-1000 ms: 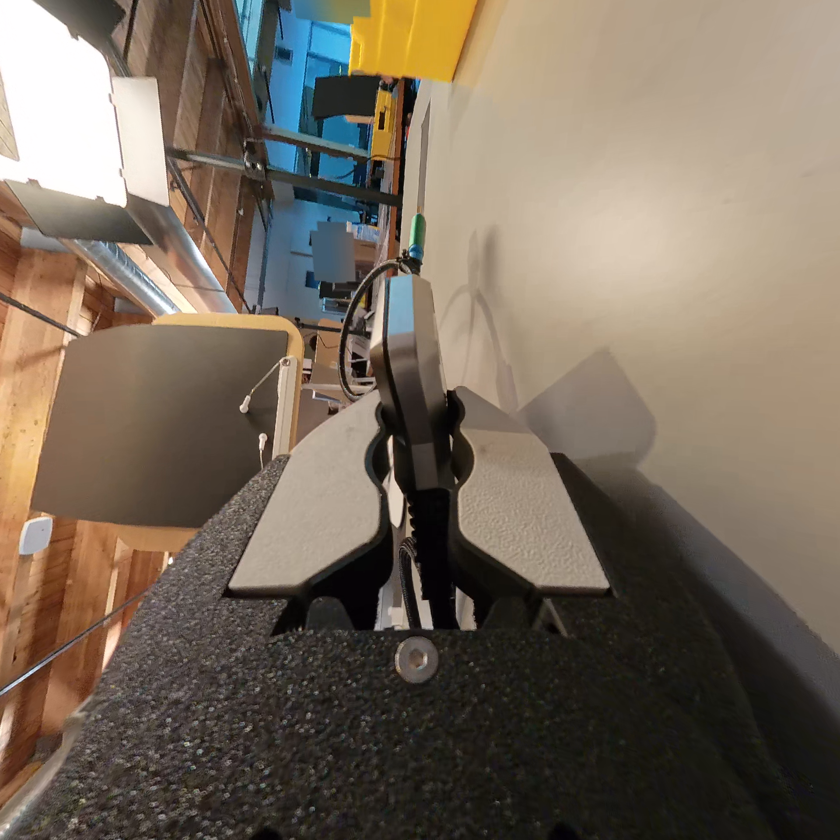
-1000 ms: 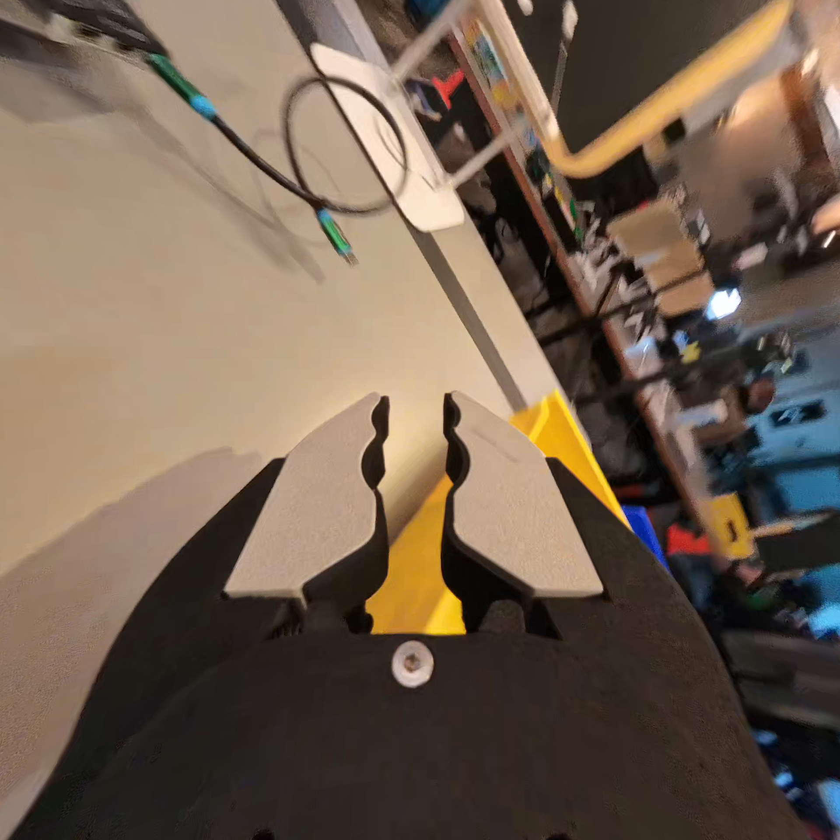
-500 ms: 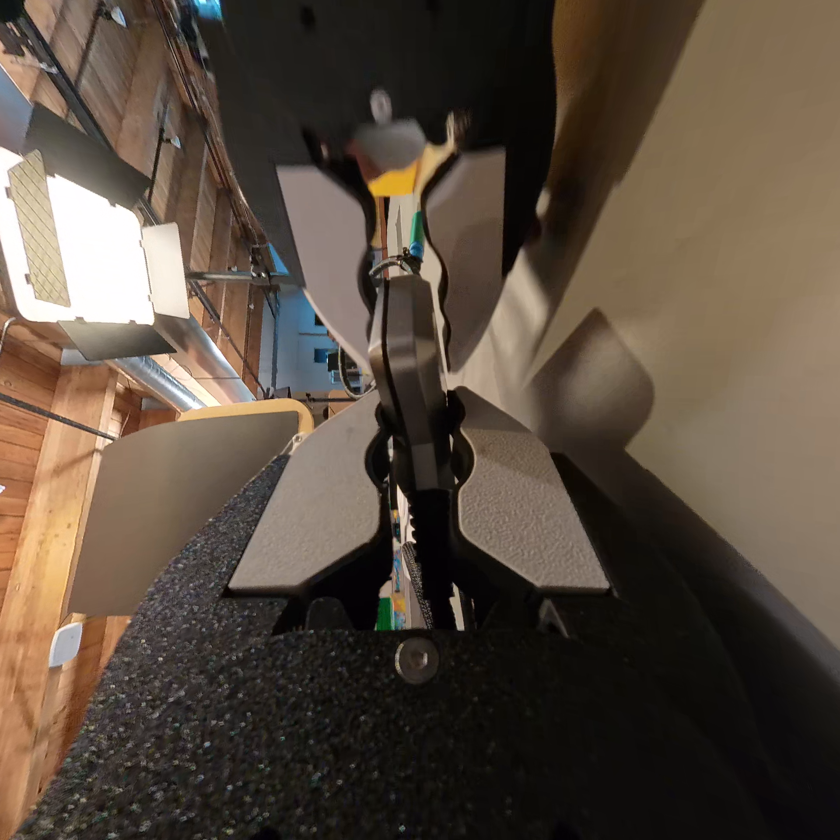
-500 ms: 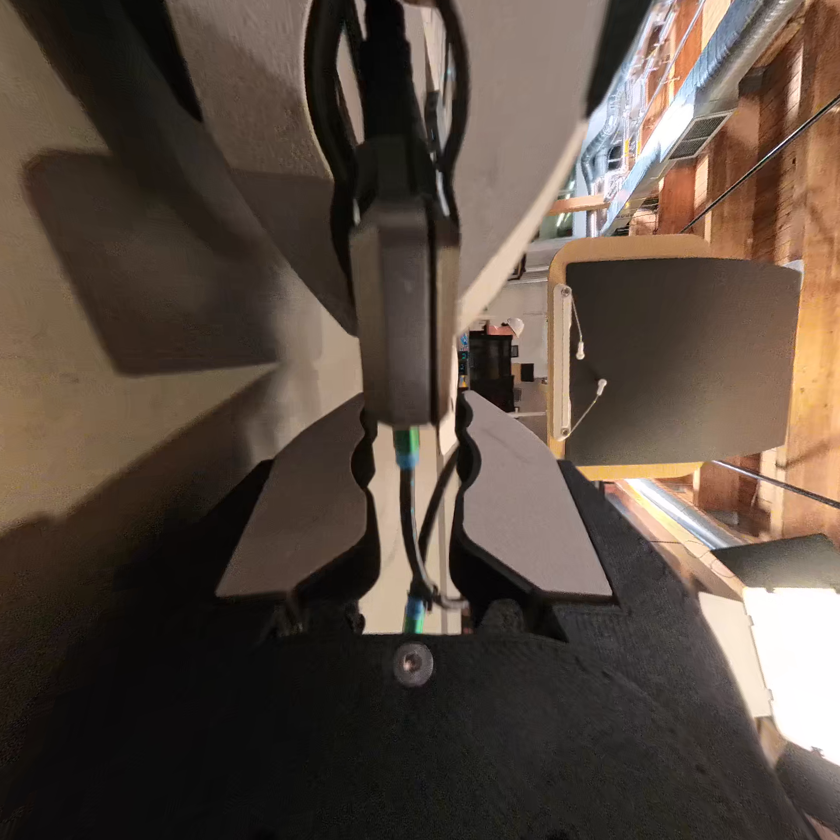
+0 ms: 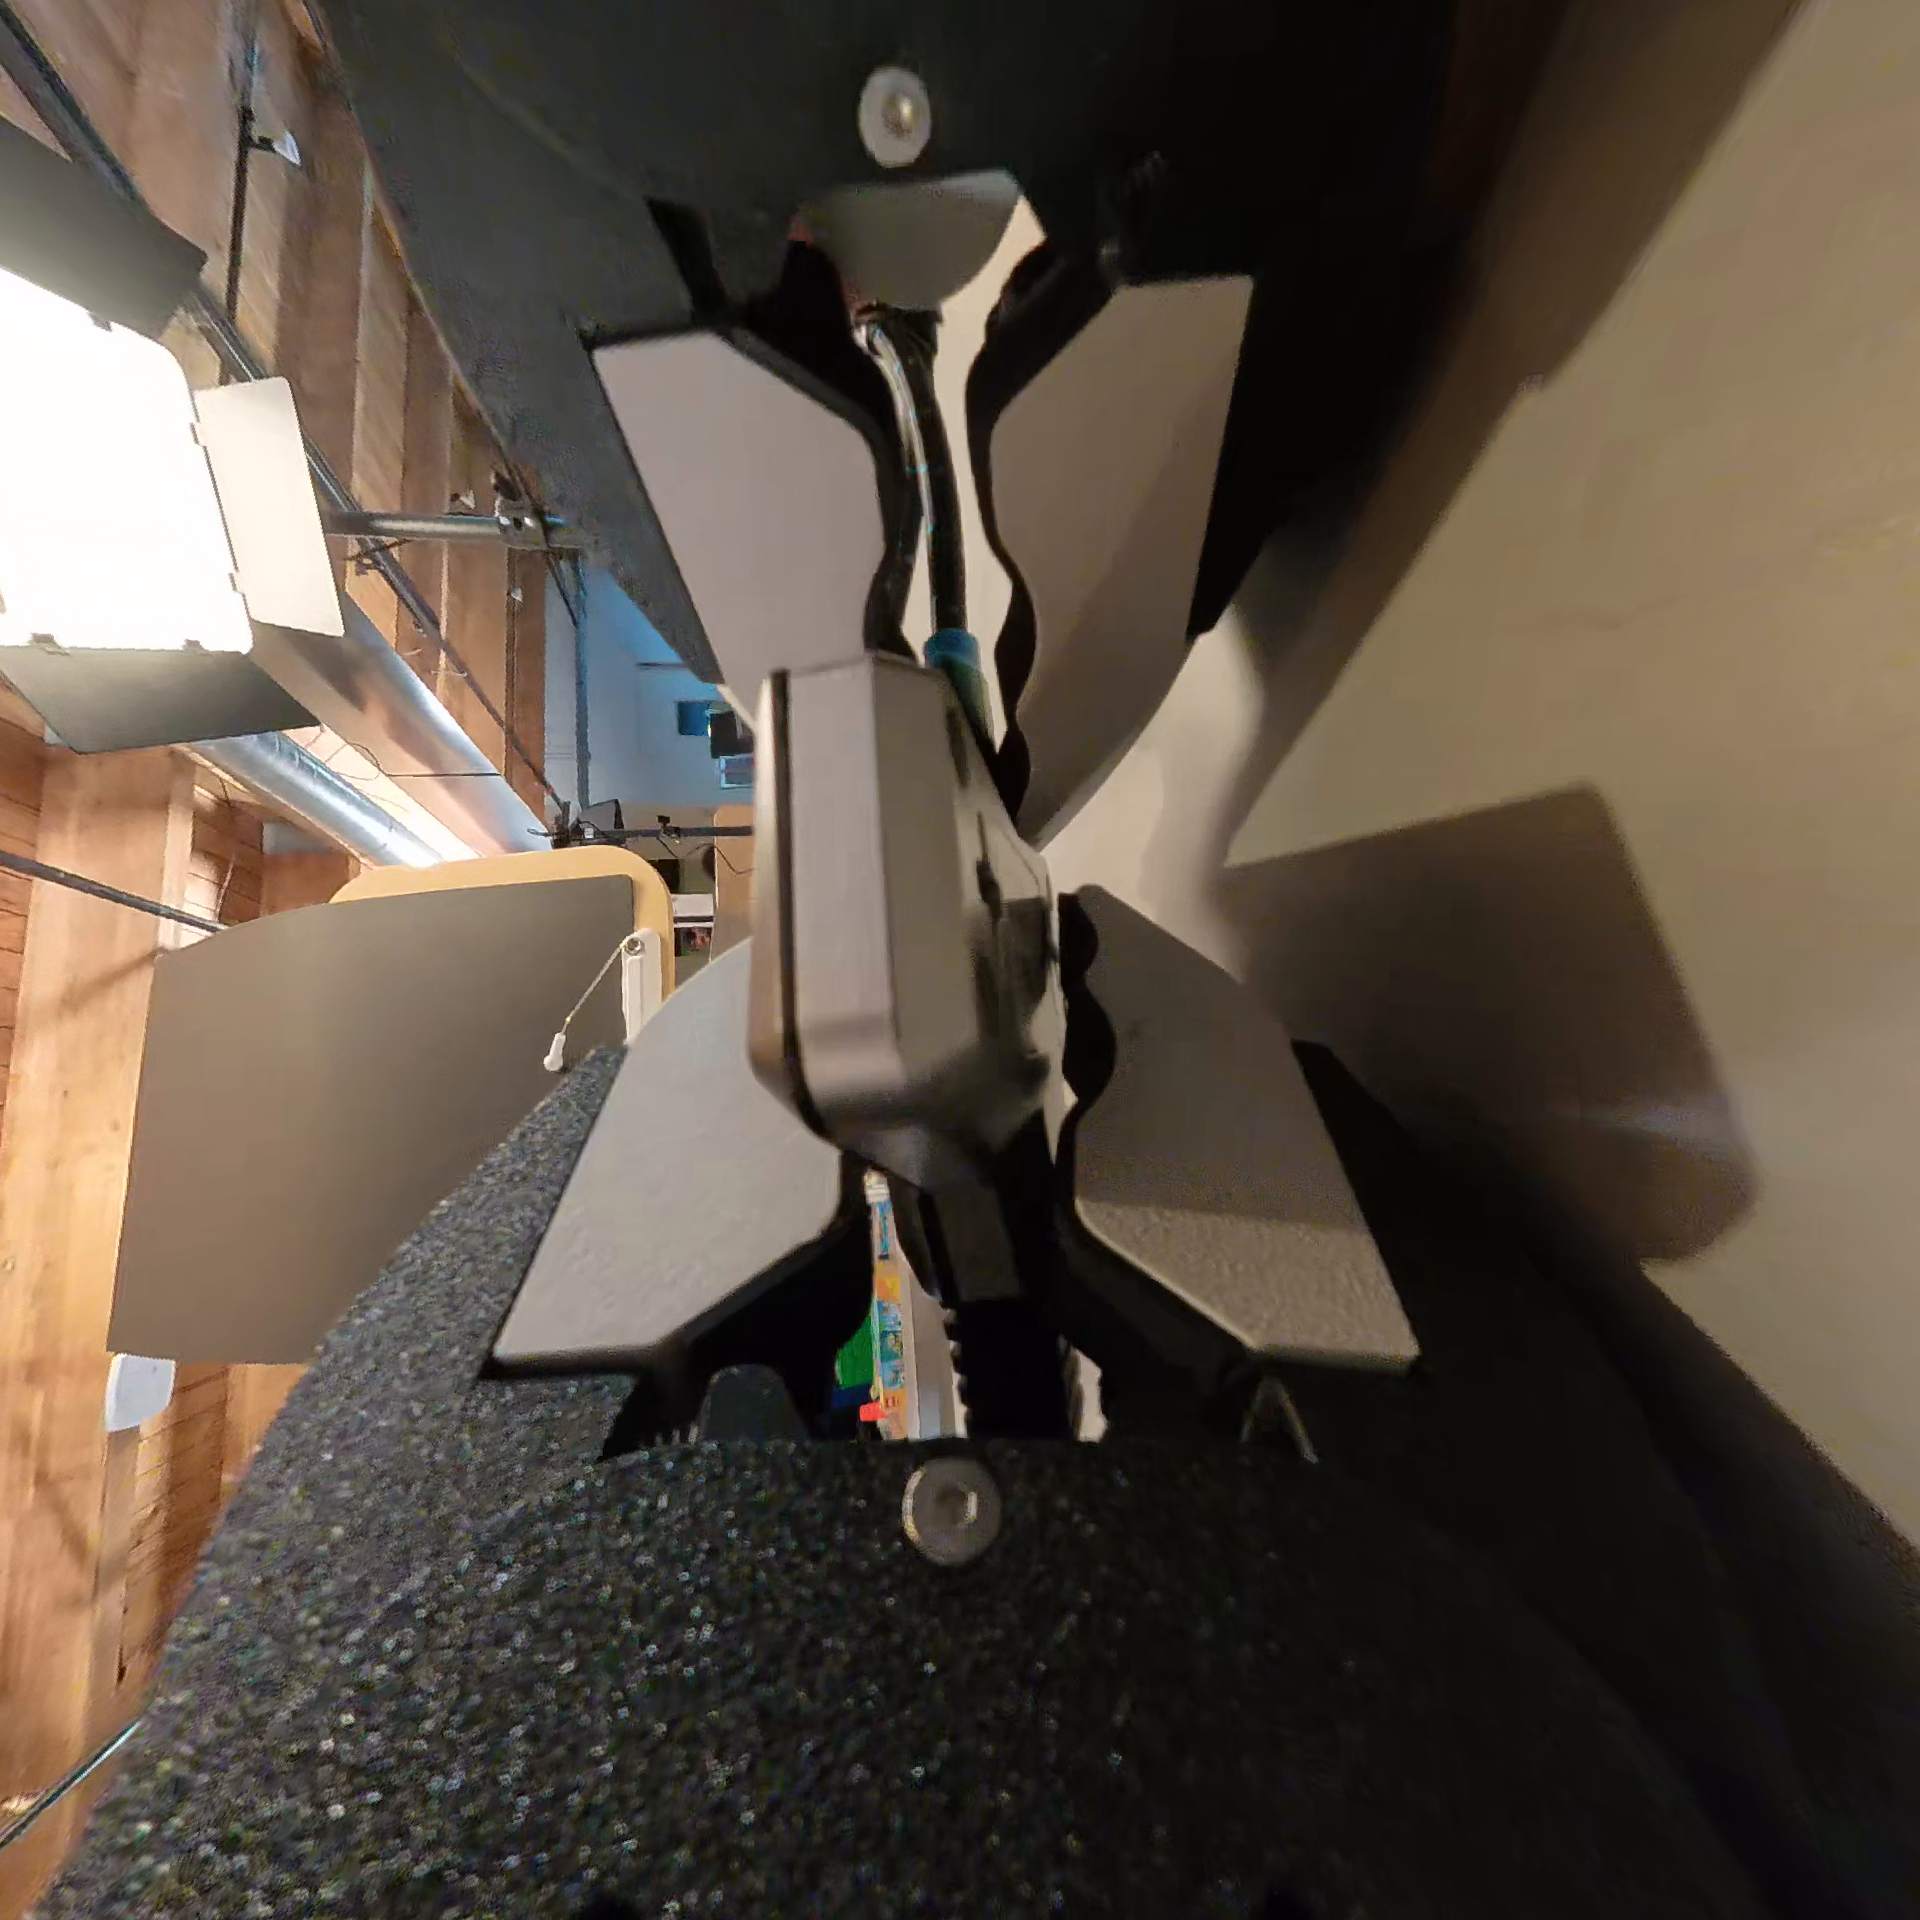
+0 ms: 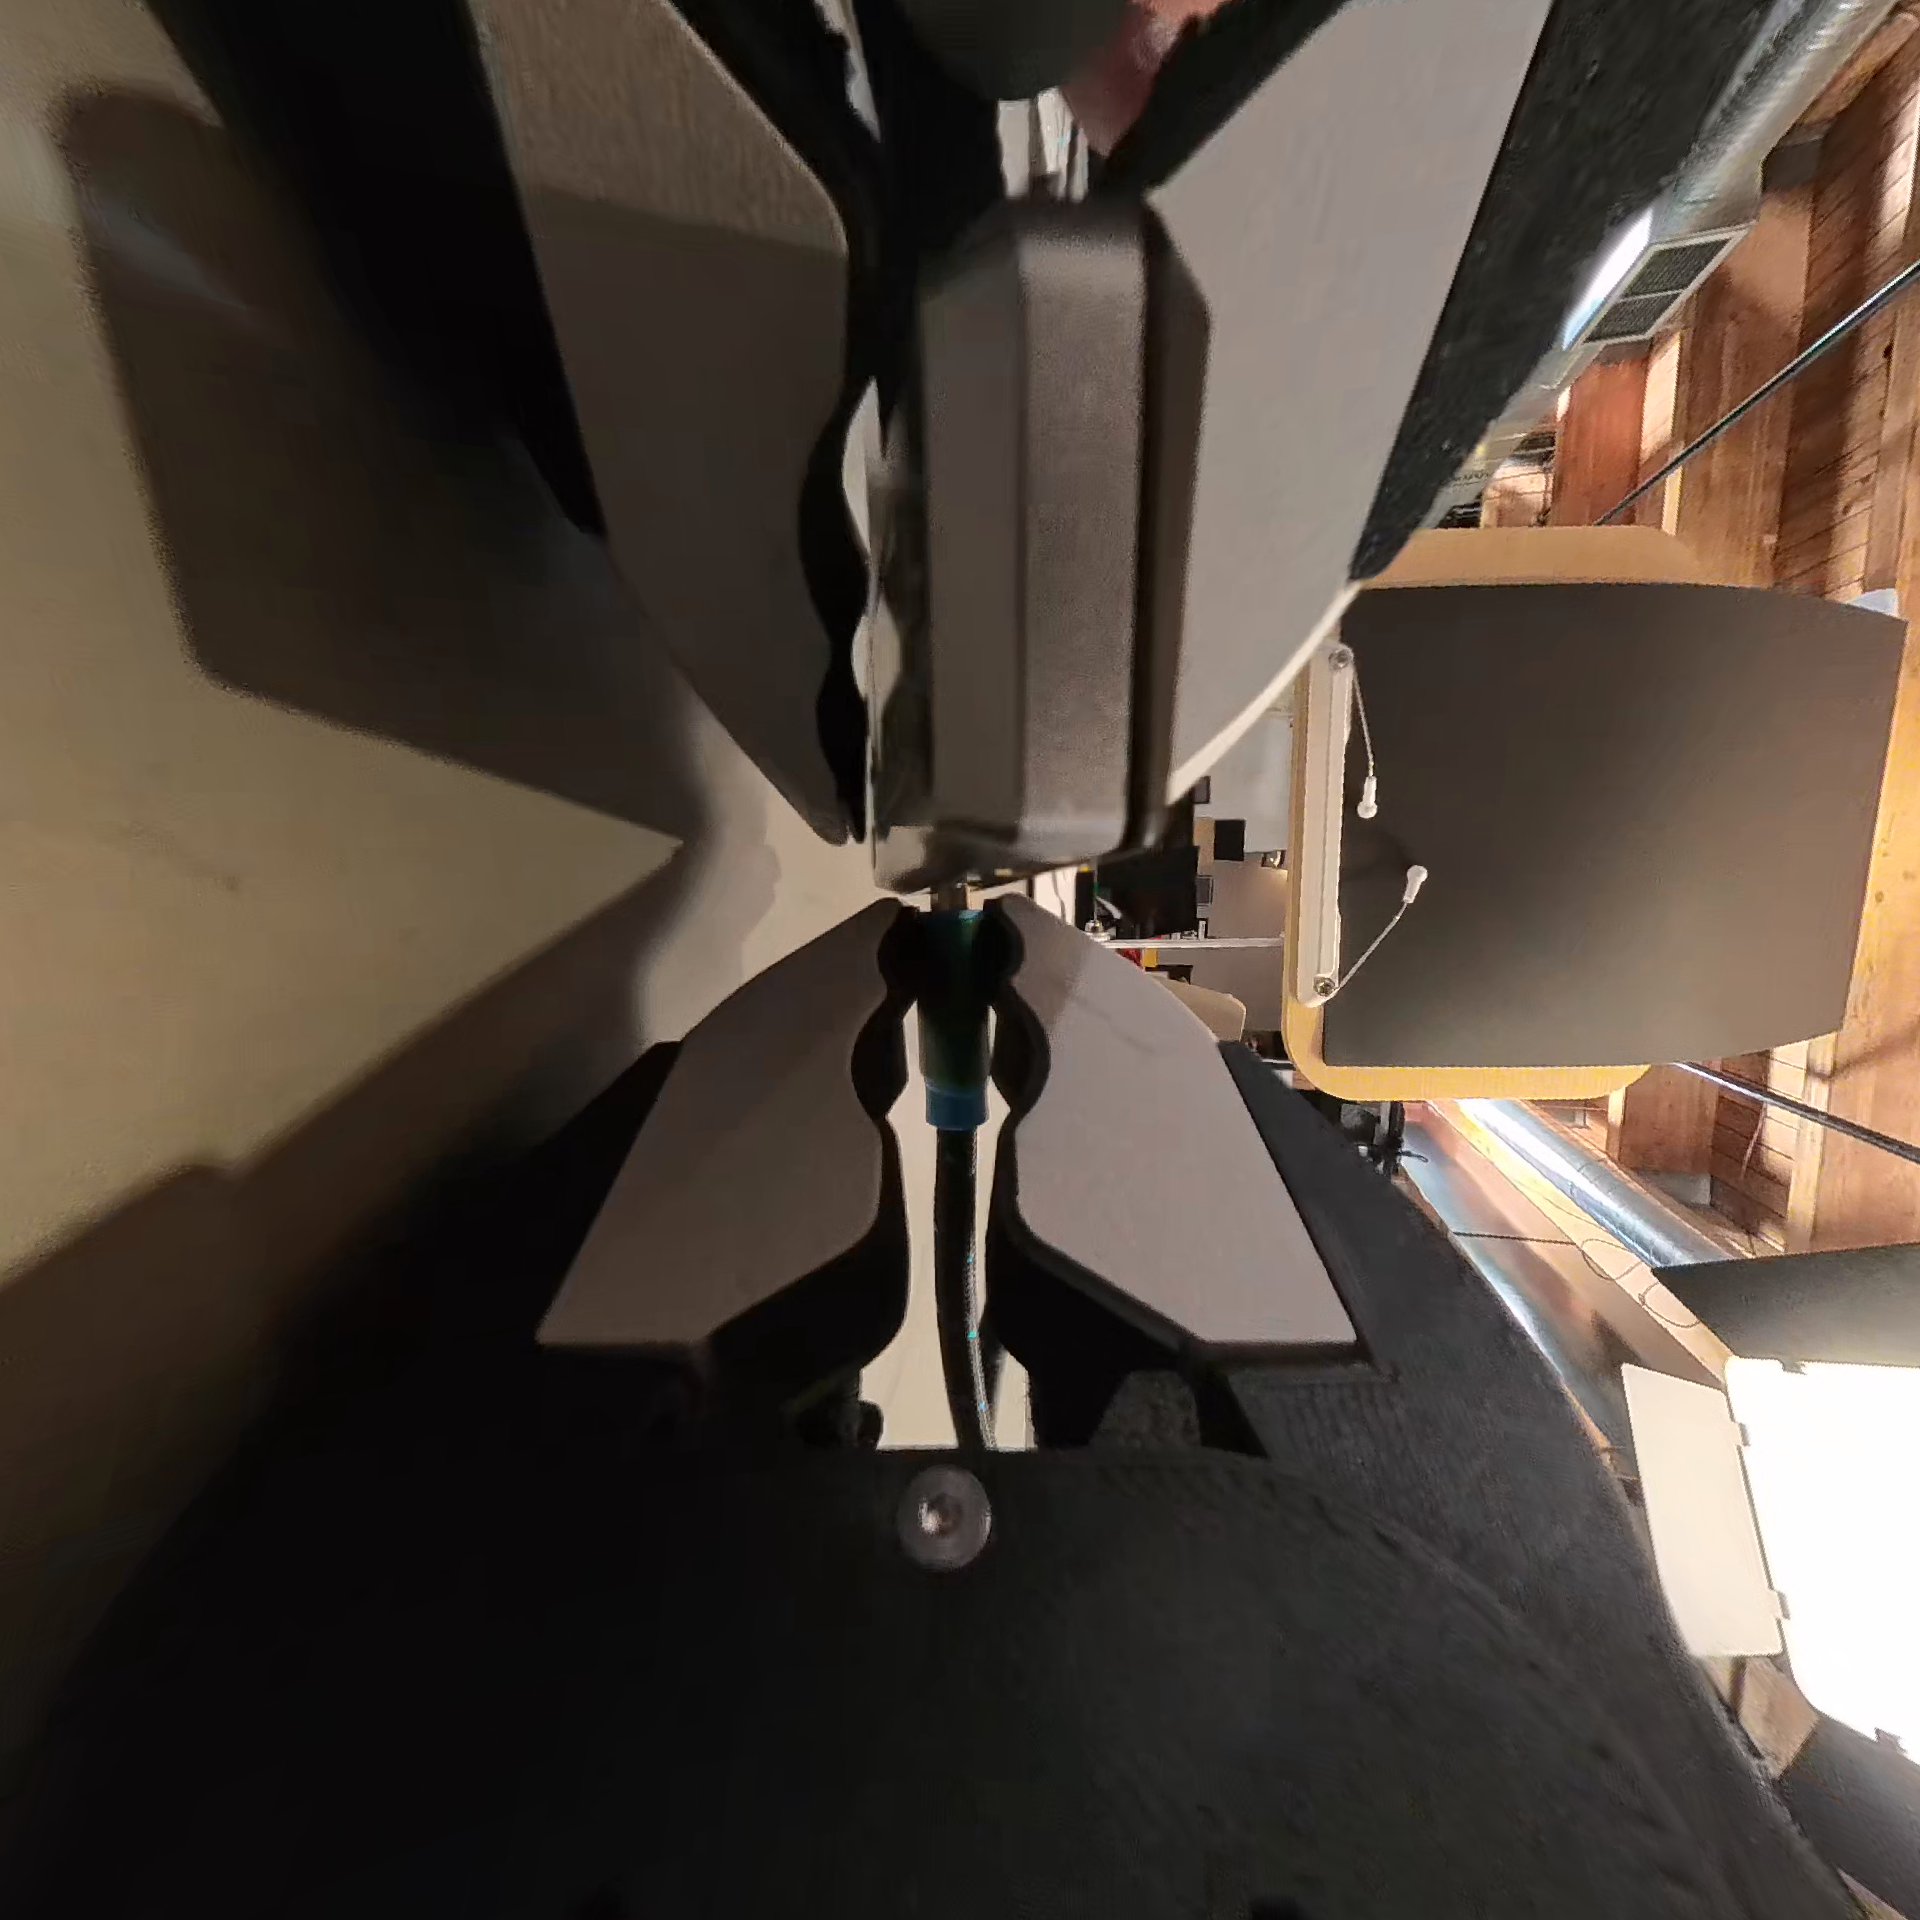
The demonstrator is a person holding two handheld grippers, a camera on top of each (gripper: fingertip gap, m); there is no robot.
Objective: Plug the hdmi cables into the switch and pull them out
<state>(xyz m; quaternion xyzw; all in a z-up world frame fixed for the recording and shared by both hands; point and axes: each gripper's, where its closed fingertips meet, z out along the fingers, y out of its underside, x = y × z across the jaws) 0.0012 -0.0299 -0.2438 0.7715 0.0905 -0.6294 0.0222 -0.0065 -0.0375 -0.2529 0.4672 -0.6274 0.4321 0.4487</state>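
Observation:
My left gripper [image 5: 914, 935] is shut on the grey HDMI switch [image 5: 883, 914], held edge-on beside the beige table; the switch's black pigtail [image 5: 982, 1340] runs back between its fingers. My right gripper [image 6: 951, 920] faces it and is shut on the green and blue plug [image 6: 951, 1029] of a black braided HDMI cable [image 6: 961, 1299]. The plug's metal tip meets the end of the switch [image 6: 1029, 520]. In the left wrist view the right gripper [image 5: 940, 582] shows at the top with the cable [image 5: 935, 499] between its fingers. In the right wrist view the left gripper's fingers [image 6: 675, 364] flank the switch.
The beige table top [image 5: 1662, 520] fills one side of both views. A dark grey panel with a wooden rim [image 5: 364, 1122] stands beyond the table and also shows in the right wrist view [image 6: 1610, 831]. A bright studio lamp [image 5: 94, 499] and a wooden wall lie behind. The grippers are tip to tip, or close to it.
My right gripper has swung in from beside the table, lined up with the switch's far end and closed on the cable plug. The left gripper has kept hold of the switch, tilting it slightly.

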